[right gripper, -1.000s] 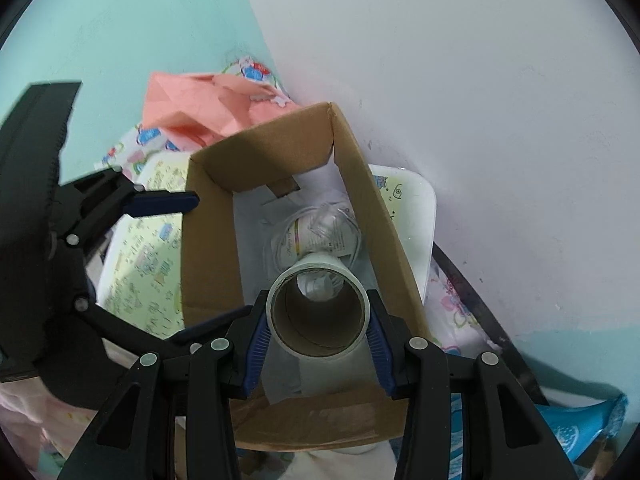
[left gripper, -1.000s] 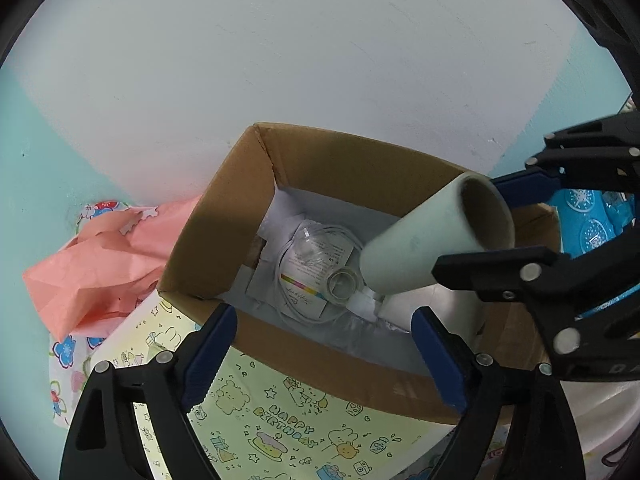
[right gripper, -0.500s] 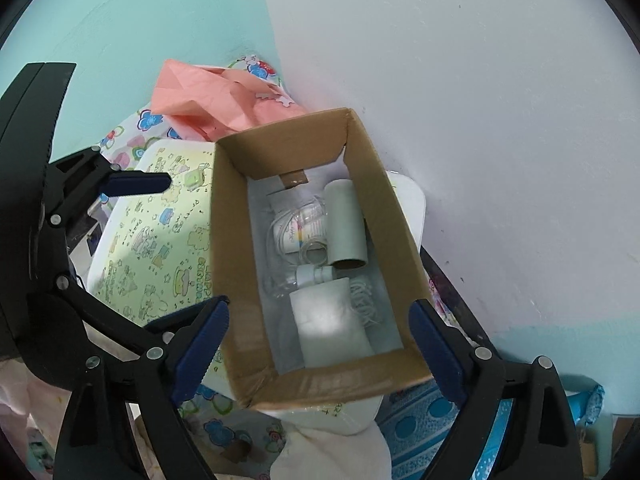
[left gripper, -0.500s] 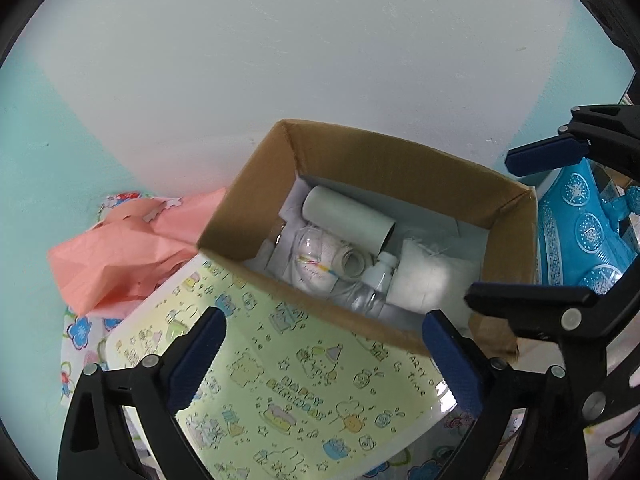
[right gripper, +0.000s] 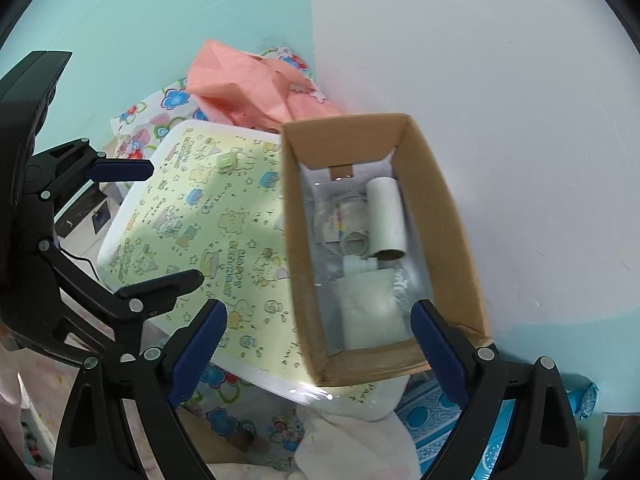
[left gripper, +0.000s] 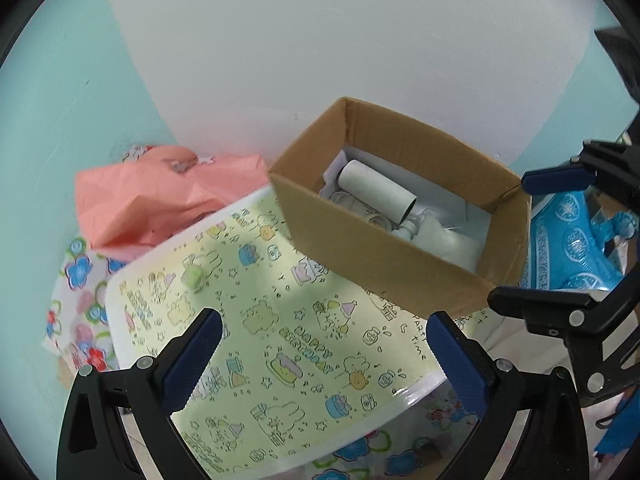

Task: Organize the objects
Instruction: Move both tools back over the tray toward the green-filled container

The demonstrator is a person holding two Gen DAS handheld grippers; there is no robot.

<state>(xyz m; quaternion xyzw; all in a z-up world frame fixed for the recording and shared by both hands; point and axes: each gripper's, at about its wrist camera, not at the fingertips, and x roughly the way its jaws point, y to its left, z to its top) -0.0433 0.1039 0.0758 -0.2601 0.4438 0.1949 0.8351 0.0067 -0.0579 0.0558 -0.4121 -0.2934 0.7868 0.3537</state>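
A brown cardboard box (left gripper: pixel 380 256) (right gripper: pixel 298 240) stands against the wall. Inside it lie a pale cardboard tube (left gripper: pixel 376 194) (right gripper: pixel 386 216), a clear bag of coiled cable (right gripper: pixel 336 220), a small bottle (right gripper: pixel 358 266) and a white pouch (right gripper: pixel 372 312). My right gripper (right gripper: pixel 319 306) hangs open in front of the box's near end, with nothing between its fingers. My left gripper (left gripper: pixel 323 317) is over the yellow patterned lid (left gripper: pixel 280 320), left of the box. Its jaws are opening and hold nothing. Each gripper shows in the other's view: the left (right gripper: pixel 172 224) and the right (left gripper: pixel 512 240).
The box rests partly on the yellow lid (right gripper: pixel 200 220) of a white bin. Crumpled pink paper (left gripper: pixel 160 200) and floral cloth (left gripper: pixel 80 280) lie behind and left of it. A blue patterned bag (left gripper: pixel 568 240) sits to the box's right. The wall is close behind.
My right gripper let go of the tube, which now lies in the box, and drew back with its jaws wide. My left gripper slid left, away from the box.
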